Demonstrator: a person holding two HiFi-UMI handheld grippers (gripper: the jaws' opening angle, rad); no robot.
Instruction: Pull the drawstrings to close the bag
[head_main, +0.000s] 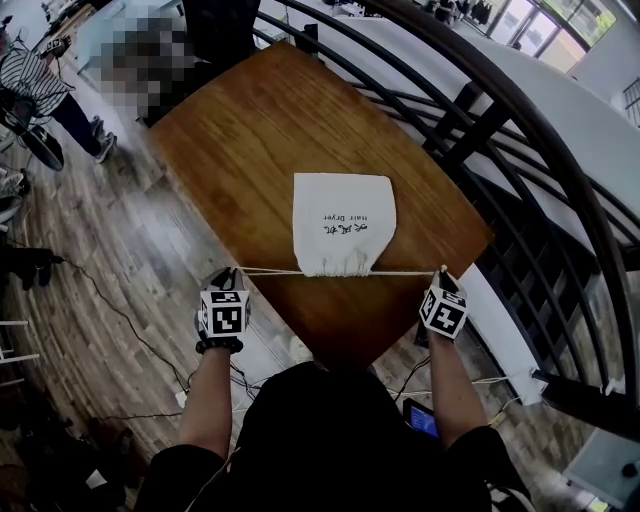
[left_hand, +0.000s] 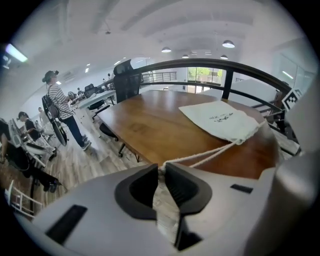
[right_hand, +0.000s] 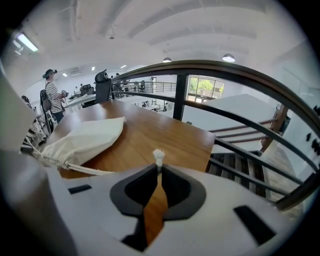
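Observation:
A cream drawstring bag (head_main: 343, 222) with dark print lies on the wooden table (head_main: 260, 130), its gathered mouth toward me. It also shows in the left gripper view as the bag (left_hand: 220, 120) and in the right gripper view as the bag (right_hand: 85, 140). Taut white drawstrings (head_main: 290, 271) run sideways from the mouth to both grippers. My left gripper (head_main: 232, 274) is shut on the left drawstring (left_hand: 200, 157) at the table's left edge. My right gripper (head_main: 443, 270) is shut on the right drawstring's knotted end (right_hand: 158, 156) at the table's right side.
A dark curved railing (head_main: 520, 110) runs along the table's right, with stairs beyond. A person (head_main: 40, 90) stands with a bicycle at the far left on the plank floor. An office chair (left_hand: 125, 80) stands at the table's far end. Cables (head_main: 120, 310) lie on the floor.

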